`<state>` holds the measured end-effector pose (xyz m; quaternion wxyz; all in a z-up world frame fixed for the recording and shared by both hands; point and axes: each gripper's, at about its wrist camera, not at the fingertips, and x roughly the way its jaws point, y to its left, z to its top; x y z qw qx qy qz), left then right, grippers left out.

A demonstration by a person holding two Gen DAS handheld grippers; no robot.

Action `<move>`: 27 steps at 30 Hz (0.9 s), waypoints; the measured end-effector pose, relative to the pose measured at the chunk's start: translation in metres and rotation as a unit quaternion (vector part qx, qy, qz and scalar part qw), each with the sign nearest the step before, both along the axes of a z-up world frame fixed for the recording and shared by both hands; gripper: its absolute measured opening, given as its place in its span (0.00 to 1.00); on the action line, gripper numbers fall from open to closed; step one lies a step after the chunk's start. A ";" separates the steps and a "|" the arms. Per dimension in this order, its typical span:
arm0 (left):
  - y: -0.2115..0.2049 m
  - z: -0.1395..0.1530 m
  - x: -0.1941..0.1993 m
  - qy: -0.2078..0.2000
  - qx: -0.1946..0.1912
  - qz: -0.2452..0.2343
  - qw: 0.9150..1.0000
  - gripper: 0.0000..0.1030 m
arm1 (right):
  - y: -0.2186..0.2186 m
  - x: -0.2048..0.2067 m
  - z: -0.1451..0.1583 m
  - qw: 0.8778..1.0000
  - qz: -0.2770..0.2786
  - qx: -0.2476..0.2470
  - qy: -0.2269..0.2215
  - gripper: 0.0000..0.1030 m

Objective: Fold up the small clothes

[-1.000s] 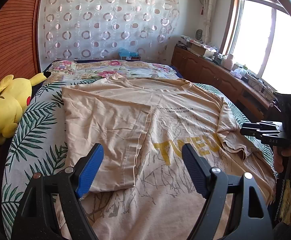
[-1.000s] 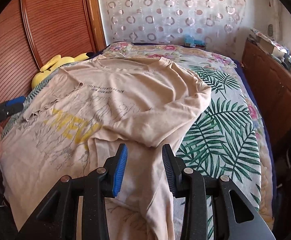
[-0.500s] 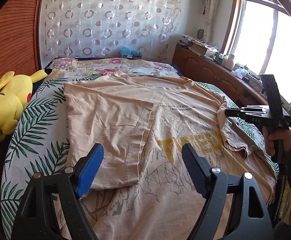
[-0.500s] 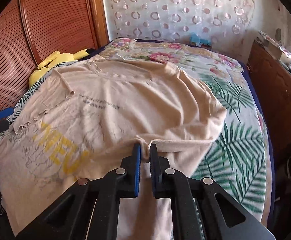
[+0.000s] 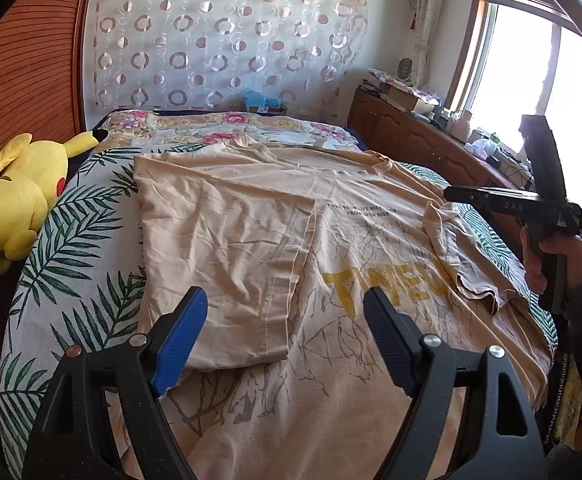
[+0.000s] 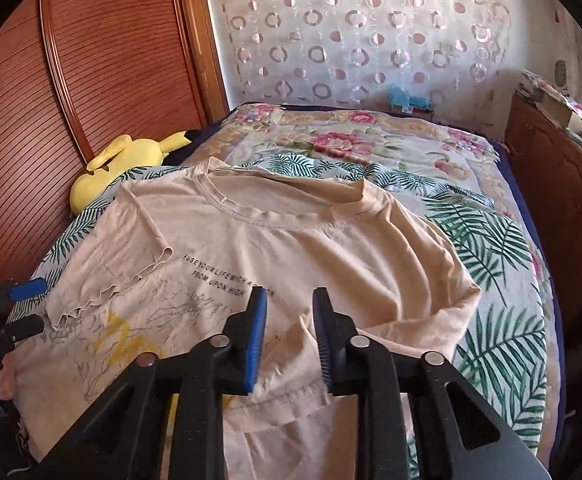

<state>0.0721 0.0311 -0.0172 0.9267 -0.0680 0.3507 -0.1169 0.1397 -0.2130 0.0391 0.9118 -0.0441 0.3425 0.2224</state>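
A beige T-shirt (image 5: 251,232) with yellow letters lies spread on the bed, its left side folded inward. It also shows in the right wrist view (image 6: 311,248), where its right sleeve (image 6: 291,384) lies folded in over the chest. My left gripper (image 5: 285,332) is open and empty, hovering above the shirt's lower half. My right gripper (image 6: 289,336) is open with a narrow gap, just above the folded sleeve and not holding it. It also shows in the left wrist view (image 5: 451,193) at the shirt's right edge.
A yellow plush toy (image 5: 15,196) lies at the bed's left edge by the wooden wardrobe (image 6: 91,80). A leaf-print bedspread (image 6: 499,340) covers the bed. A wooden sideboard (image 5: 423,140) with clutter runs along the right under the window.
My right gripper shut on the right sleeve, carried it inward over the chest, then opened and let it go. My left gripper stayed open and nearly still.
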 end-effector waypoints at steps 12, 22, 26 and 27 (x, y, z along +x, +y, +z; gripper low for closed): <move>0.000 0.001 -0.001 -0.002 0.001 0.000 1.000 0.79 | -0.015 -0.015 -0.039 0.997 0.007 -0.049 0.052 0.33; 0.003 0.001 -0.001 0.000 -0.001 0.004 1.000 0.79 | 0.009 -0.007 -0.037 0.996 0.033 -0.073 0.032 0.07; 0.005 0.001 -0.002 -0.001 -0.002 0.006 1.000 0.79 | 0.023 -0.007 -0.026 0.996 0.051 -0.068 0.012 0.04; 0.006 0.001 -0.002 -0.001 -0.002 0.007 1.000 0.79 | 0.027 -0.007 -0.022 0.996 0.056 -0.062 0.009 0.04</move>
